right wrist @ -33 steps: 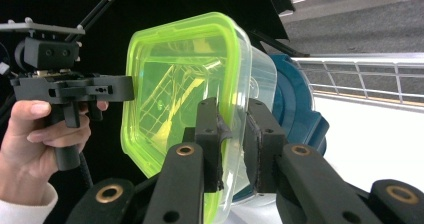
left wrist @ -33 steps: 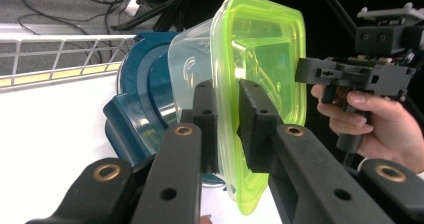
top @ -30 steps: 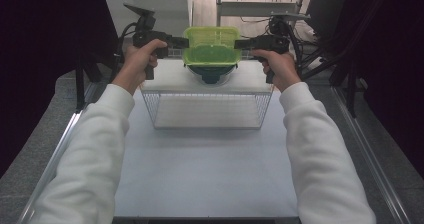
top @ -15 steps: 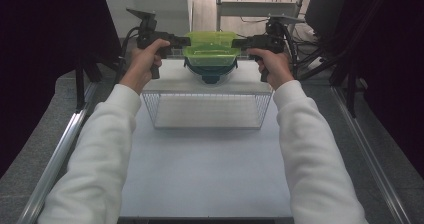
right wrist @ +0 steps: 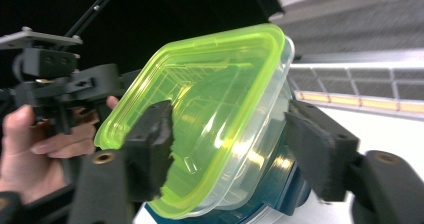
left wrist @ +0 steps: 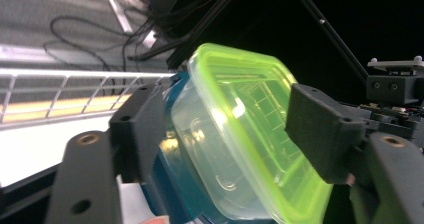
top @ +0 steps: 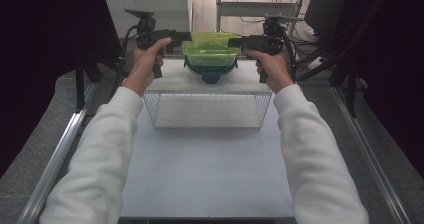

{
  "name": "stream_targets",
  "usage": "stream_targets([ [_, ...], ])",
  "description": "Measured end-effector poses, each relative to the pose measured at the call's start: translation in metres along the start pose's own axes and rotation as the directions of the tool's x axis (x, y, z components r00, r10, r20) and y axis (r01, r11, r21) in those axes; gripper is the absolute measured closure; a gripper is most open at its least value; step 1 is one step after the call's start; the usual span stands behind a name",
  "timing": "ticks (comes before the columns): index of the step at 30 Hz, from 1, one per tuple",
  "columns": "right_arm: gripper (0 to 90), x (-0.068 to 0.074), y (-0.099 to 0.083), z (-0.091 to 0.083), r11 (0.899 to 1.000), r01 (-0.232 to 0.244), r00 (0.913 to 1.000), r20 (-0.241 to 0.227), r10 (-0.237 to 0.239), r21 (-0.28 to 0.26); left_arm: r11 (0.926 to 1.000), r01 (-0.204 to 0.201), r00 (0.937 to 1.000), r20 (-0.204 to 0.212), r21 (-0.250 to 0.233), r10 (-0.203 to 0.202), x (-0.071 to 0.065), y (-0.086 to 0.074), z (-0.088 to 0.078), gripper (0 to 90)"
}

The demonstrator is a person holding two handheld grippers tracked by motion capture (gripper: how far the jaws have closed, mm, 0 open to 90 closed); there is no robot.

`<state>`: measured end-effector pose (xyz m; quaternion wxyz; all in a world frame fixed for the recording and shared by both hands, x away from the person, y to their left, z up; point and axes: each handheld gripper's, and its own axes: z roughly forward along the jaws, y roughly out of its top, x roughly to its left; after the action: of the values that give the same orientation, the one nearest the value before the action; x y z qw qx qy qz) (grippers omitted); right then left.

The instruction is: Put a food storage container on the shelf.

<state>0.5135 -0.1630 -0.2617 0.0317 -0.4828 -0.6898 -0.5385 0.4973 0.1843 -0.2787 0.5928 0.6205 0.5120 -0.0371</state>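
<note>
Beyond the far edge of the wire basket (top: 207, 110), the left gripper (top: 181, 35) and the right gripper (top: 236, 42) each have the jaws closed on one side of the clear container with the lime-green lid (top: 210, 51), which sits over a dark teal bowl (top: 210, 75), so unequal pressure can probably tilt it and let the bowl fall.

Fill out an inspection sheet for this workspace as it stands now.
Surface: white table, bare in front of the basket.
Job's things: green-lidded clear container stacked on a dark blue bowl, held up between both tongs beyond the wire basket, which holds nothing.
Clutter: nothing seen.
Grippers: left tongs and right tongs each straddle a side of the container; whether the pads press it cannot be told.
Cables: one trails from each gripper; more lie on the floor behind.
Surroundings: dark curtains at both sides, metal frame rails along the table.
</note>
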Motion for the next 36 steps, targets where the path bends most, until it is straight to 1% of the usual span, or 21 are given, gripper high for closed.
stream_targets([
  [2,29.8,0.004,-0.001,-0.006,0.999,0.043,0.9989,0.019,-0.042,-0.016,0.9994,-0.033,0.9994,-0.011,0.0,0.033,-0.005,-0.002,-0.006,28.2],
  [5,28.1,0.01,-0.004,-0.017,0.995,0.093,0.9956,0.019,-0.092,-0.048,0.9981,-0.061,0.998,-0.014,0.0,0.061,-0.009,-0.006,-0.015,26.0],
  [7,27.6,0.014,-0.007,-0.024,0.991,0.12,0.9928,0.006,-0.12,-0.064,0.9975,-0.071,0.9973,-0.018,-0.003,0.071,-0.01,-0.009,-0.022,25.3],
  [8,27.5,0.015,-0.008,-0.028,0.989,0.136,0.9907,0.005,-0.136,-0.064,0.9966,-0.082,0.9963,-0.026,-0.004,0.082,-0.011,-0.01,-0.026,24.7],
  [9,27.4,0.017,-0.01,-0.031,0.986,0.156,0.9877,0.012,-0.156,-0.063,0.9957,-0.093,0.9948,-0.044,-0.011,0.092,-0.013,-0.013,-0.03,24.0],
  [10,27.4,0.018,-0.012,-0.035,0.982,0.18,0.9836,0.025,-0.179,-0.06,0.9934,-0.113,0.9917,-0.064,-0.015,0.112,-0.014,-0.015,-0.034,23.1],
  [11,27.5,0.019,-0.015,-0.038,0.979,0.197,0.9802,0.034,-0.195,-0.056,0.9917,-0.127,0.9896,-0.07,-0.02,0.125,-0.016,-0.018,-0.039,22.6],
  [13,27.9,0.018,-0.022,-0.043,0.973,0.223,0.9746,0.035,-0.221,-0.058,0.9906,-0.136,0.9893,-0.057,-0.018,0.134,-0.018,-0.025,-0.046,22.3],
  [14,28.0,0.017,-0.027,-0.046,0.972,0.227,0.9738,0.03,-0.226,-0.059,0.9901,-0.14,0.9888,-0.054,-0.013,0.139,-0.019,-0.029,-0.049,22.3],
  [16,28.2,0.015,-0.035,-0.052,0.968,0.244,0.9698,0.025,-0.243,-0.054,0.9862,-0.166,0.9849,-0.052,-0.002,0.165,-0.023,-0.038,-0.056,22.1],
  [19,28.7,0.014,-0.05,-0.063,0.958,0.283,0.959,0.029,-0.282,-0.048,0.9745,-0.223,0.9727,-0.06,0.024,0.224,-0.03,-0.053,-0.067,21.9],
  [20,28.8,0.013,-0.054,-0.067,0.953,0.298,0.9544,0.03,-0.297,-0.046,0.9713,-0.237,0.9698,-0.055,0.026,0.238,-0.032,-0.059,-0.07,21.8],
  [22,29.0,0.012,-0.065,-0.075,0.946,0.319,0.9475,0.033,-0.318,-0.048,0.967,-0.253,0.9663,-0.043,0.032,0.254,-0.033,-0.072,-0.076,21.4],
  [24,29.1,0.012,-0.076,-0.083,0.941,0.336,0.9417,0.041,-0.334,-0.047,0.9625,-0.269,0.9619,-0.043,0.036,0.27,-0.035,-0.084,-0.082,21.2],
  [26,29.2,0.012,-0.087,-0.09,0.936,0.349,0.9368,0.035,-0.348,-0.05,0.958,-0.284,0.9574,-0.043,0.04,0.285,-0.036,-0.097,-0.087,21.3],
  [28,29.3,0.014,-0.099,-0.097,0.93,0.365,0.9308,0.041,-0.363,-0.043,0.9537,-0.297,0.9535,-0.038,0.046,0.299,-0.037,-0.111,-0.092,21.5],
  [29,29.3,0.015,-0.105,-0.1,0.924,0.379,0.9249,0.045,-0.378,-0.041,0.9496,-0.309,0.9497,-0.038,0.055,0.311,-0.038,-0.118,-0.093,21.4],
  [32,29.3,0.017,-0.123,-0.108,0.915,0.401,0.9153,0.049,-0.4,-0.03,0.9357,-0.343,0.9361,-0.052,0.083,0.348,-0.038,-0.141,-0.098,21.4],
  [34,29.3,0.017,-0.135,-0.112,0.91,0.415,0.9091,0.05,-0.414,-0.023,0.932,-0.35,0.9336,-0.047,0.095,0.355,-0.036,-0.156,-0.1,21.3],
  [35,29.4,0.017,-0.142,-0.114,0.908,0.419,0.9071,0.05,-0.418,-0.017,0.9315,-0.35,0.9331,-0.051,0.098,0.356,-0.035,-0.164,-0.101,21.3],
  [36,29.3,0.016,-0.148,-0.115,0.904,0.426,0.9038,0.049,-0.425,-0.013,0.9292,-0.354,0.9306,-0.058,0.105,0.362,-0.032,-0.173,-0.101,21.3],
])
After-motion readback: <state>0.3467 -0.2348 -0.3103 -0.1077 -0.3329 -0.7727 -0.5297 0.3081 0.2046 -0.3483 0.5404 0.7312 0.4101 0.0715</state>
